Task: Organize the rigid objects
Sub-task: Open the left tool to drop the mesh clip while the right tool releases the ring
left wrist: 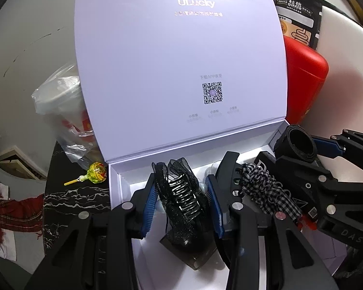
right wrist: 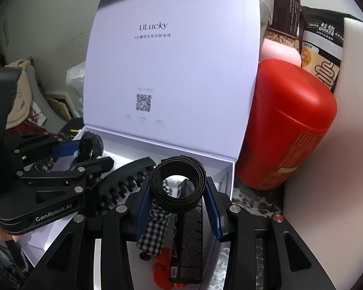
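A white ULucky box (left wrist: pixel 181 142) (right wrist: pixel 230 169) stands open, lid upright. My left gripper (left wrist: pixel 182 200) is shut on a black glittery hair claw with a mesh bow (left wrist: pixel 181 193), held just over the box's left part; it shows in the right wrist view (right wrist: pixel 89 145). My right gripper (right wrist: pixel 177 200) is shut on a coiled black strap roll (right wrist: pixel 179 183), held over the box's right part; the roll shows in the left wrist view (left wrist: pixel 297 142). In the box lie a black curved clip (right wrist: pixel 123 183), a checked fabric piece (left wrist: pixel 266 191) (right wrist: pixel 155 229) and a dark flat packet (right wrist: pixel 188 229).
A red plastic container (right wrist: pixel 290 125) (left wrist: pixel 305 77) stands right of the box, with a Quaker bag (right wrist: pixel 324 48) and a jar (right wrist: pixel 283 12) behind. A lollipop (left wrist: pixel 94 172) and a bagged cup (left wrist: pixel 65 106) sit left of the box on the black marbled tabletop (left wrist: pixel 72 200).
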A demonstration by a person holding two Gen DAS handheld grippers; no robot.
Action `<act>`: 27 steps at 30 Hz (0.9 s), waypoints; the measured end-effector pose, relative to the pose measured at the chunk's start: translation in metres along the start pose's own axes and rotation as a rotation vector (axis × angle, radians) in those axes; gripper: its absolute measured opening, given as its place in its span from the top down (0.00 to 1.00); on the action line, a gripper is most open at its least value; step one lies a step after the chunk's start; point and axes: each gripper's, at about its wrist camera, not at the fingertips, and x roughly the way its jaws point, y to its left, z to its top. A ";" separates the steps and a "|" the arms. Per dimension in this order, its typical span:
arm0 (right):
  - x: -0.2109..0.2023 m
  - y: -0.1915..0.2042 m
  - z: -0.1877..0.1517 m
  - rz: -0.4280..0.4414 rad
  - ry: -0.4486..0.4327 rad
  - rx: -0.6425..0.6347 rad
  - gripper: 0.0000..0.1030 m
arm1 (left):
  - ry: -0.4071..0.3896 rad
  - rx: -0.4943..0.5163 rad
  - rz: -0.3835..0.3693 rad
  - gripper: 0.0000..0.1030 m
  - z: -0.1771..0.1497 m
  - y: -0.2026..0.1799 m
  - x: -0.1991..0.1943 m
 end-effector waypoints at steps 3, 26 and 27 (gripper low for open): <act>0.004 0.000 -0.001 -0.005 0.015 -0.003 0.60 | 0.011 0.005 0.018 0.62 0.002 -0.006 0.004; -0.005 0.000 -0.005 -0.016 0.025 0.012 0.38 | -0.020 -0.040 0.112 0.20 0.008 -0.004 -0.013; -0.006 0.000 -0.005 -0.020 0.022 0.011 0.38 | -0.021 -0.040 0.116 0.20 0.008 -0.002 -0.013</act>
